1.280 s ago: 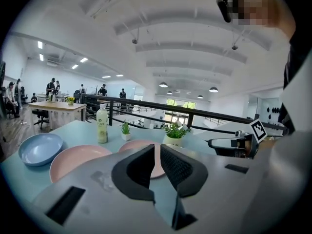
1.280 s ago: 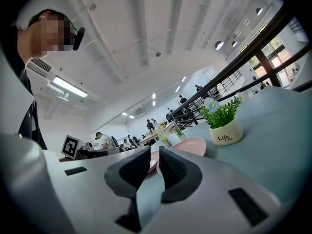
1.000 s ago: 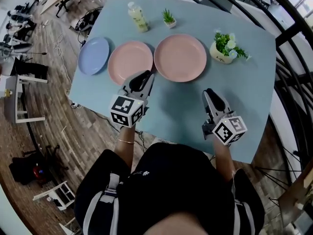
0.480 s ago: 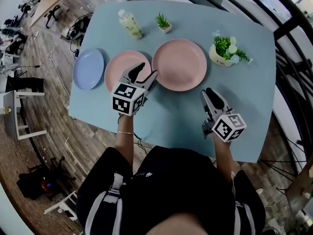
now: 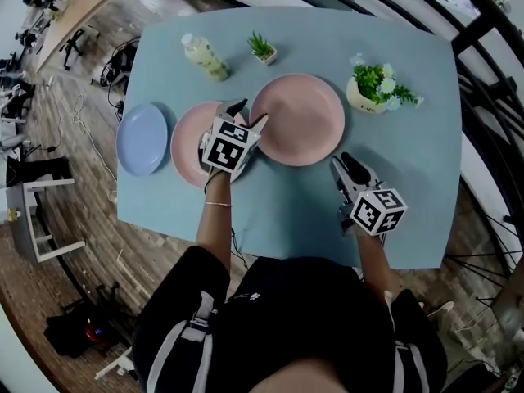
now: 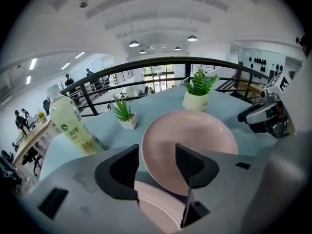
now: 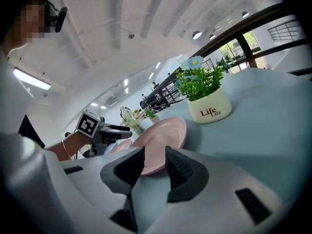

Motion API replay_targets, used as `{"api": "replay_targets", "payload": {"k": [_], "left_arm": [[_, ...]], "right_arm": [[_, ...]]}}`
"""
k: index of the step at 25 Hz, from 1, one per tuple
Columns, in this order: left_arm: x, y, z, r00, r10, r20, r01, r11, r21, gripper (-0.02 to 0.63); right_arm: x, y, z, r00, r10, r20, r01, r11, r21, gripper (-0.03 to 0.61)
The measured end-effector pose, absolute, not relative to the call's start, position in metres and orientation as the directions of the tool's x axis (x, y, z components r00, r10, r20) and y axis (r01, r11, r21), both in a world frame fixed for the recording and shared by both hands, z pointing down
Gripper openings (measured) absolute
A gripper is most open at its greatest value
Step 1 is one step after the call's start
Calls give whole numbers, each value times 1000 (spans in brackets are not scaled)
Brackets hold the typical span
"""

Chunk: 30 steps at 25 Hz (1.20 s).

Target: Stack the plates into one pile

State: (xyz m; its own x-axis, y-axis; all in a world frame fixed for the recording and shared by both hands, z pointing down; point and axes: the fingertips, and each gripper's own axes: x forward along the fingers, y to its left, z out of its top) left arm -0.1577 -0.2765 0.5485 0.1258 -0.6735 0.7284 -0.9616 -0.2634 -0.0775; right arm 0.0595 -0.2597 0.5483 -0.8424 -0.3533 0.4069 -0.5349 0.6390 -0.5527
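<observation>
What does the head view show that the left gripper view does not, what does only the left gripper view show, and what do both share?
Only the head view: the blue plate and the wooden floor. Only the left gripper view: the ceiling lights. Both: the large pink plate, the smaller pink plate, the bottle, the small plant, the flowerpot and the right claw.

In the head view, centre left, the left gripper (image 5: 248, 113) covers the right part of the smaller pink plate (image 5: 187, 144). In the left gripper view, bottom centre, the gripper's body hides that plate's near part. In the head view, the label on the bottle (image 5: 205, 56), upper left, is too small to read.
</observation>
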Motion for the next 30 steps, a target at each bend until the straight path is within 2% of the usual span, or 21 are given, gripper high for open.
{"api": "replay_targets", "payload": {"k": [4,9,14,21,25,30], "left_arm": [[-159,-293,572,156,-608,779,-943,-327,-66,213],[-174,-305,599,94,-533,841,-931,-346,-115,213],[-180,-307,617,107,-457,883,-916,-391,-91,213],[-182,-307,630,124,-383,915,-889,-452,-68,209],[-178,-310,631,90,-357,930,-853,-509,-113,209],[-176,-311,632,62,-292,955,-814,-569,-121,186]], "right_arm": [[55,-262,558,-829,-352,434,-553,626,-550,141],[51,-267,568,-815,-350,462,-573,610,-548,146],[46,-272,575,-806,-348,479,-584,599,-548,152],[47,-275,593,-775,-335,536,-616,591,-521,163],[39,-273,598,-766,-308,564,-608,632,-480,174],[39,-275,598,-768,-294,569,-606,623,-495,144]]}}
